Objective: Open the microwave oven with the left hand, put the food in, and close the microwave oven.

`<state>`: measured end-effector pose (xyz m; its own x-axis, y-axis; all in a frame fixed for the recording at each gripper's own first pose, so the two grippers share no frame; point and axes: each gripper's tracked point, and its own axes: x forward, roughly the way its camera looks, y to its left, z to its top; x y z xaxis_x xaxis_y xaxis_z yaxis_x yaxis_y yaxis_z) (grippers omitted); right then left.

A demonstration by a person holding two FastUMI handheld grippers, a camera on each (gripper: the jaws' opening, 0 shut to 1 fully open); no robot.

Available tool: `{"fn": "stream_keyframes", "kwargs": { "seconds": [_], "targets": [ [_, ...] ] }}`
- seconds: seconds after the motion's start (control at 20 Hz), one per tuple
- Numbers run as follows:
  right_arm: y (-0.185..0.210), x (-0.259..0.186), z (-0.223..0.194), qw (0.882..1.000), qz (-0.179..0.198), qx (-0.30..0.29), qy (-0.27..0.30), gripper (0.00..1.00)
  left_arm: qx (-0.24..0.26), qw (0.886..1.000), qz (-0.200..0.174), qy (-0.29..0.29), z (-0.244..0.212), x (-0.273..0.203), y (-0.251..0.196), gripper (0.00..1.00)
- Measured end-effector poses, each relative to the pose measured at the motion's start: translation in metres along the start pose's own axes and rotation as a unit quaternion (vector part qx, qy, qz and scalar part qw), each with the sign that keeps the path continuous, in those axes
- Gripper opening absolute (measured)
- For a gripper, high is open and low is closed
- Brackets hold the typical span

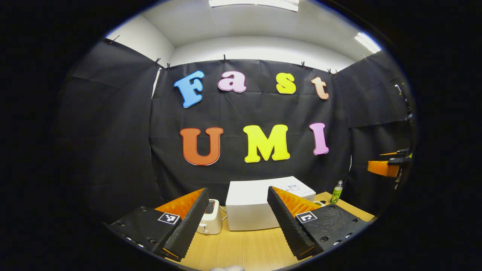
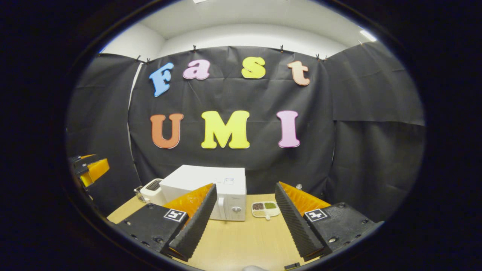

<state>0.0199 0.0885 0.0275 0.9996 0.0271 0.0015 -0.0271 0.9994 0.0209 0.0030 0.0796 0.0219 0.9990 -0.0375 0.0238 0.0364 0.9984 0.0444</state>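
The white microwave oven (image 2: 211,190) stands on the wooden table (image 2: 241,241) close to the black cloth wall, its door closed. In the right gripper view its front with the handle and round knob faces the camera. Just to the right of the microwave oven, on the table, lies the food tray (image 2: 266,209), a small white divided dish with dark, green and pale portions in its compartments. On the microwave oven's other side, just beside it, sits a white toaster (image 1: 211,220). In the left gripper view a green bottle (image 1: 336,192) stands beyond the microwave oven's far side, near the table edge.

The left gripper (image 1: 238,222) hangs above the table in front of the microwave oven, fingers spread wide apart and holding nothing. The right gripper (image 2: 244,226) is likewise released, its fingers parted with the microwave oven and food tray seen between them, touching neither
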Motion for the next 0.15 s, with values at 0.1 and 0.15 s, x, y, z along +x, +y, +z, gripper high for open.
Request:
{"fn": "stream_keyframes", "kwargs": {
  "seconds": [0.1,0.15],
  "targets": [
    [0.0023,-0.0008,0.0044,1.000,0.001,-0.002,-0.006,0.99,-0.002,1.000,-0.002,0.000,0.0026,0.0017,-0.0028,0.96],
    [0.0049,-0.0016,0.0055,1.000,0.002,-0.004,-0.009,0.92,-0.003,1.000,-0.001,0.001,0.0033,0.0029,-0.0027,0.96]
  ]
}}
